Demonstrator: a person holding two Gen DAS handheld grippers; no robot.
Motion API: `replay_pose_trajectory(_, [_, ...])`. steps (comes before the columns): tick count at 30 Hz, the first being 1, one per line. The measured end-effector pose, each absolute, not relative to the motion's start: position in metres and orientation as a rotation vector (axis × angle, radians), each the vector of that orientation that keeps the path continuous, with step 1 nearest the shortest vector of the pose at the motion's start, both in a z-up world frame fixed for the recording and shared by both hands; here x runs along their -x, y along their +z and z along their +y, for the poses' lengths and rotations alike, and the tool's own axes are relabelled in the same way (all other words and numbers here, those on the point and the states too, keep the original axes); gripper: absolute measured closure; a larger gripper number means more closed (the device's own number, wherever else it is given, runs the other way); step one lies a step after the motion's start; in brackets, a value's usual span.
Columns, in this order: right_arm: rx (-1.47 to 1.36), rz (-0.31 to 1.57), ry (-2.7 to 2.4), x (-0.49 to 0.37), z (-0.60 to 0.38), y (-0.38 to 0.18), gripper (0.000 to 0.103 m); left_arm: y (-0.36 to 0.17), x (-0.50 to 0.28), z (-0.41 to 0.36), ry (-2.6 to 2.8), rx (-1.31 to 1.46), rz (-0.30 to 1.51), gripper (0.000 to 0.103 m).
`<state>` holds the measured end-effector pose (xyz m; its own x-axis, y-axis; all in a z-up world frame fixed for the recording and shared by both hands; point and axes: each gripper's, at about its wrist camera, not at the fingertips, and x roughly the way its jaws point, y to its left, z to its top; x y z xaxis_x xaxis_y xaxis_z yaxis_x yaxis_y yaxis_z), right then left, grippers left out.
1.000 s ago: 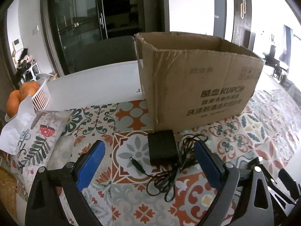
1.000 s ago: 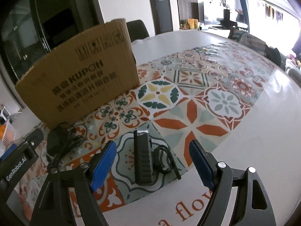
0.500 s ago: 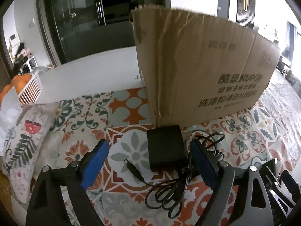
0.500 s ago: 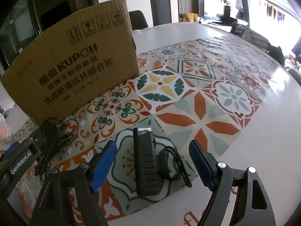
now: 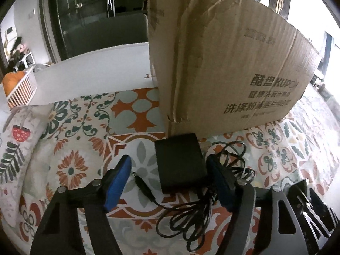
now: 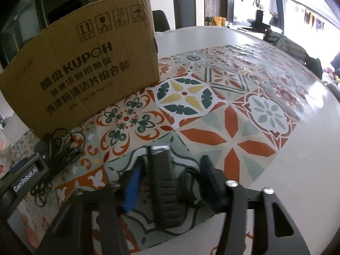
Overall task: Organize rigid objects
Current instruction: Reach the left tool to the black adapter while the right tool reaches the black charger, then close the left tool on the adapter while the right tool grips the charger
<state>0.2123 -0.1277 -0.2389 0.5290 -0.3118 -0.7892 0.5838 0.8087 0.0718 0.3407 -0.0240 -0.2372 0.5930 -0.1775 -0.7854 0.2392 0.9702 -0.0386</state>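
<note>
A white table (image 5: pixel 95 63) carried a tiled-pattern cloth (image 6: pixel 233 140) that ran under both pairs of tongs. Beyond both pairs stood a brown carton (image 5: pixel 223 63) with dark print, upright on the cloth; in the right view it (image 6: pixel 85 68) rose ahead and to the left of the right tongs.

The left tongs (image 5: pixel 169 176) pointed down at the cloth with their blue pads closing. Between the pads lay a flat black adapter (image 5: pixel 180 161), its far end just short of the carton's foot. The right pad sat against or very near the adapter's edge; the left pad (image 5: pixel 119 180) stood clear of it, with the cord's plug (image 5: pixel 141 186) lying in that gap. The adapter's black cord (image 5: pixel 191 216) lay in a loose tangle, partly under the right pad and partly nearer the camera than the adapter.

The right tongs (image 6: pixel 170 178) were also closing. Between their pads lay a long black ribbed device (image 6: pixel 163 187), lengthwise along the tongs, with a looped strap (image 6: pixel 191 187) beside it on the right. Whether the pads already pressed on it could not be told. To the left of these tongs the body of the left tongs and the cord tangle showed.

Far left of the left tongs, a white basket (image 5: pixel 21 89) held oranges (image 5: pixel 12 80).
</note>
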Motion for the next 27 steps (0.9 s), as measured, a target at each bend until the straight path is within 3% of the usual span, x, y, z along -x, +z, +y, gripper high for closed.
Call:
replay_pose_trajectory(4, [-0.35, 0.858, -0.527, -0.213, -0.126, -0.238, 0.061, -0.239, -0.344, -0.024, -0.309, -0.022, 0.927, 0.055])
replay_pose_trajectory(27, [-0.322, 0.823, -0.419, -0.208, -0.116, -0.22, 0.066, -0.219, -0.305, -0.006, -0.299, -0.002, 0.922, 0.061])
